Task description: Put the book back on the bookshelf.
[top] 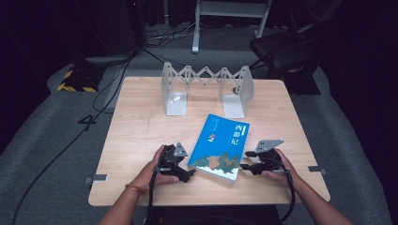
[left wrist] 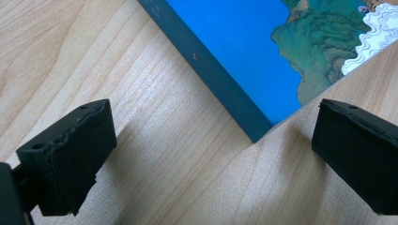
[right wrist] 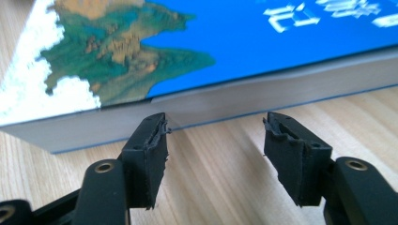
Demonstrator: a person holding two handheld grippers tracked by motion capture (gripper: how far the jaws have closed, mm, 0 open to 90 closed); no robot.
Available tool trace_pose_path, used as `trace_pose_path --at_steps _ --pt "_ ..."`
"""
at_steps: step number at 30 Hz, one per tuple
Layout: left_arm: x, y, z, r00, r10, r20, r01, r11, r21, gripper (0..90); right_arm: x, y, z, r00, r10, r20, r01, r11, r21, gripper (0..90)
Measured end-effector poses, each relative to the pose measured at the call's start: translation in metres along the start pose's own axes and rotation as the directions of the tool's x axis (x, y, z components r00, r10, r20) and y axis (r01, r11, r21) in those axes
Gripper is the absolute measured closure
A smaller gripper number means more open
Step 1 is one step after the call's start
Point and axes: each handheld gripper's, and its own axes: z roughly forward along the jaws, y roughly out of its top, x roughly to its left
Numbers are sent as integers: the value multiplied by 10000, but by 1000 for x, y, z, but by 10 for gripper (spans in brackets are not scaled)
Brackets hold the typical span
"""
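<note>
So far, little appears to be done: the book (top: 220,146) is seen flat on the table (top: 141,126), low and right of centre in the high view, with the folding rack (top: 206,89) above it unfilled. The left gripper (top: 184,174) is held wide open beside its spine corner. The right gripper (top: 245,166) is held partly open at its page edge, nothing gripped. Lifting and shelving seem left.

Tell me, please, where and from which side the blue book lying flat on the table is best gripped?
Probably by a long edge. The blue book lies flat on the table, too broad for jaws to span. Its page edge faces the right gripper, whose open jaws stand level at it; one jaw would have to get under that edge. The left gripper at the spine corner could steady it.
</note>
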Motion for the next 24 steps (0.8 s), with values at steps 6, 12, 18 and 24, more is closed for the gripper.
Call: trace_pose_path --at_steps 6,12,18,24 --pt "-1 0 0 10000 -22 -1 22 10000 -19 7 5 0 -1 10000 -62 33 63 9998 -176 417" --pt "-1 0 1 10000 32 49 -32 10000 -42 7 7 2 -3 9994 -288 210 292 9994 -210 434" --pt "-3 0 0 10000 57 49 -57 10000 0 7 9 1 -3 9990 -439 18 440 9989 -139 472" --pt "-4 1 1 9999 105 91 -105 9999 7 7 10 1 -5 9994 -337 -20 337 9991 -254 470"
